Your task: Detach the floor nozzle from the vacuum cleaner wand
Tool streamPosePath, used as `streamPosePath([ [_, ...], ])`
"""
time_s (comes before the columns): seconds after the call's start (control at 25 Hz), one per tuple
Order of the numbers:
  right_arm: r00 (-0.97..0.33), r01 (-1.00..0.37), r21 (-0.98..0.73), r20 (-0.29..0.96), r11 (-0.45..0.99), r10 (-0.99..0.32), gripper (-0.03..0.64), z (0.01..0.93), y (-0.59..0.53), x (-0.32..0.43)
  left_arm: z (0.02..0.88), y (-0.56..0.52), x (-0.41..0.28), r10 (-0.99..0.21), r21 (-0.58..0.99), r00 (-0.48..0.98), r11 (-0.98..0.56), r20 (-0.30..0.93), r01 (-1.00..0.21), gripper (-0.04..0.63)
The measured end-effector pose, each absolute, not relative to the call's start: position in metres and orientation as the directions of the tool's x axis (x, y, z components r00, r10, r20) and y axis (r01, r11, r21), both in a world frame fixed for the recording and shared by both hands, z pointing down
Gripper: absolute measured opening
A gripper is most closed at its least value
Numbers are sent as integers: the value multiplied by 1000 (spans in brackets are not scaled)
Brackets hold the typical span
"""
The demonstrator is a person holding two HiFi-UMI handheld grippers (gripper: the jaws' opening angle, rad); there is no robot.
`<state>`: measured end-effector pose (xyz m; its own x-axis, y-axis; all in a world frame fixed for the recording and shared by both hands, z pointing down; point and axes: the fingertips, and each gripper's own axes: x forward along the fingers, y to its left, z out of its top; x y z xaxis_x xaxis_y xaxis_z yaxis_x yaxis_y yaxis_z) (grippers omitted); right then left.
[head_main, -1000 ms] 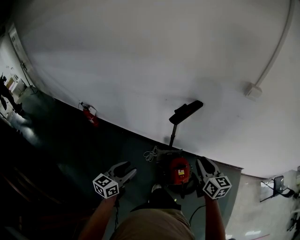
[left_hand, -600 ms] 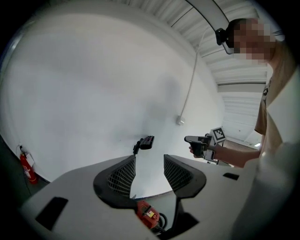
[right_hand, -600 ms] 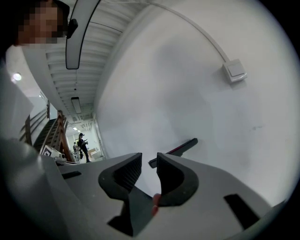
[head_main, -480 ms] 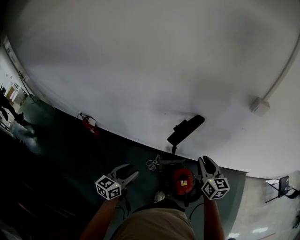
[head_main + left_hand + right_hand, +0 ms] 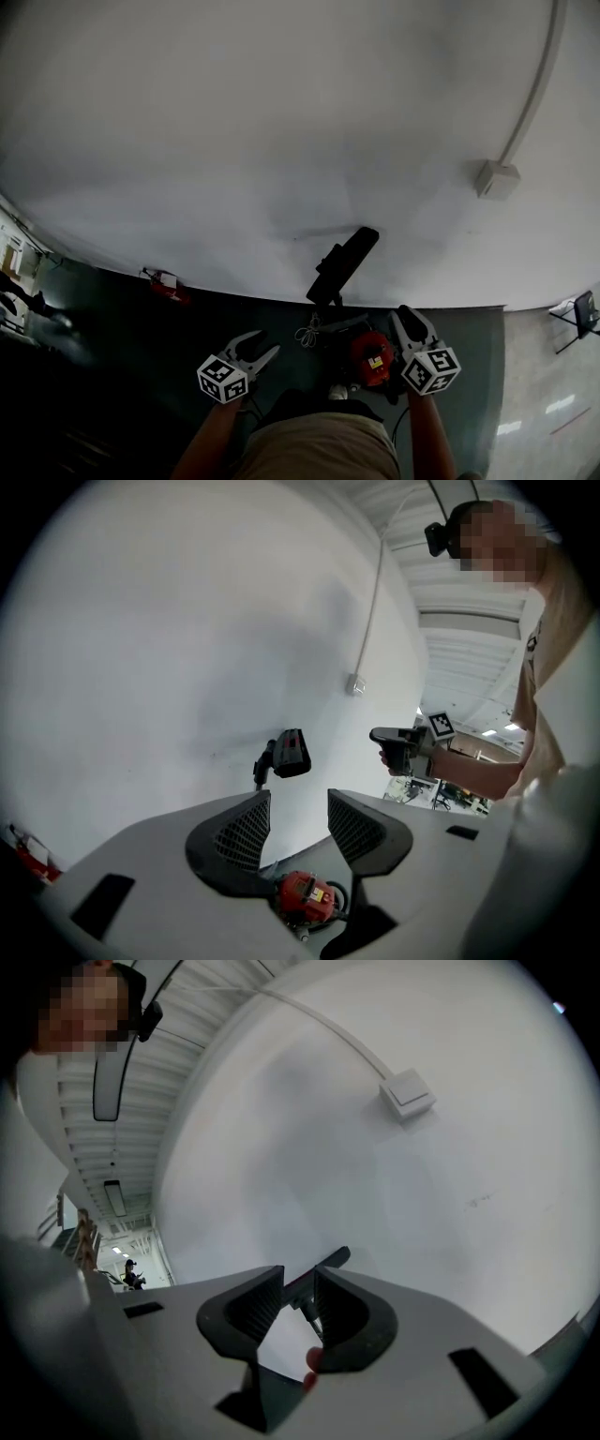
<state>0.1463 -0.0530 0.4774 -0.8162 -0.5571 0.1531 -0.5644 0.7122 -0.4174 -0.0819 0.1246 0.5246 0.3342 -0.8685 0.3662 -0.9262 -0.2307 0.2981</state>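
Note:
The black floor nozzle (image 5: 339,262) is raised and leans on the white wall, on top of a thin dark wand (image 5: 327,300). The wand runs down to the red vacuum body (image 5: 371,354) on the dark floor. My left gripper (image 5: 262,343) hovers left of the vacuum, jaws apart and empty; its own view frames the nozzle (image 5: 292,752) above the jaws and the red body (image 5: 306,897) below. My right gripper (image 5: 405,313) hangs just right of the vacuum, shut on nothing. In the right gripper view the nozzle (image 5: 330,1260) shows behind the narrow slit.
A white wall (image 5: 281,141) fills most of the head view, with a junction box (image 5: 494,178) and a conduit rising from it. A red fire extinguisher (image 5: 165,284) stands at the wall's foot to the left. A coiled pale cord (image 5: 307,335) lies beside the vacuum.
The head view has swung, so the wall fills more of it. Both grippers moved sideways with it. Neither gripper's jaws changed, and the nozzle still leans on the wall.

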Motion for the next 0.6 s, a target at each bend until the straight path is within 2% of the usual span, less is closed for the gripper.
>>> streamPosePath([
  [0.44, -798, -584, -453, 169, 674, -578, 94, 471, -46, 115, 564, 62, -109, -781, 314, 477, -371, 403, -874, 184],
  [0.6, -772, -611, -506, 207, 609, -602, 94, 474, -62, 96, 582, 25, -122, -723, 305, 537, -443, 434, -843, 185],
])
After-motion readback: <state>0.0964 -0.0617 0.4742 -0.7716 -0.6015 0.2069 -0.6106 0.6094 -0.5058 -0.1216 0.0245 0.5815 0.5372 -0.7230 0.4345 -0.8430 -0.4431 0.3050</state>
